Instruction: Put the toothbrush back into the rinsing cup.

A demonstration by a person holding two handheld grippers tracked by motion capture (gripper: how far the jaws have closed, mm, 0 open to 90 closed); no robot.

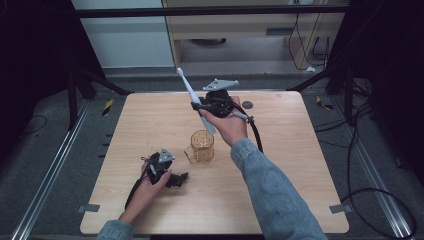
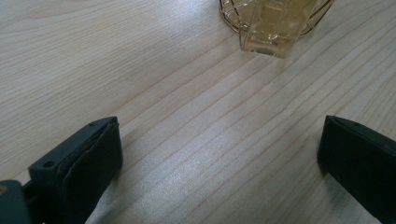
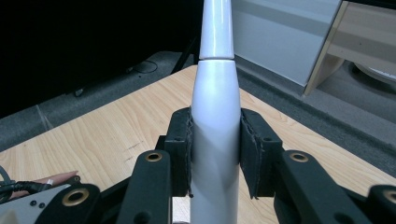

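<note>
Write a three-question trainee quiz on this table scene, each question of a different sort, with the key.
1. True or false: the right gripper is shut on the electric toothbrush.
2. Which thing stands on the table between the two hands? A. amber glass mug B. steel bowl C. paper plate
3. Fill in: the left gripper rests low over the wood with its jaws ____.

Key: 1 true, its pads press the white handle from both sides. 2 A. 3 open, with nothing between them.
</note>
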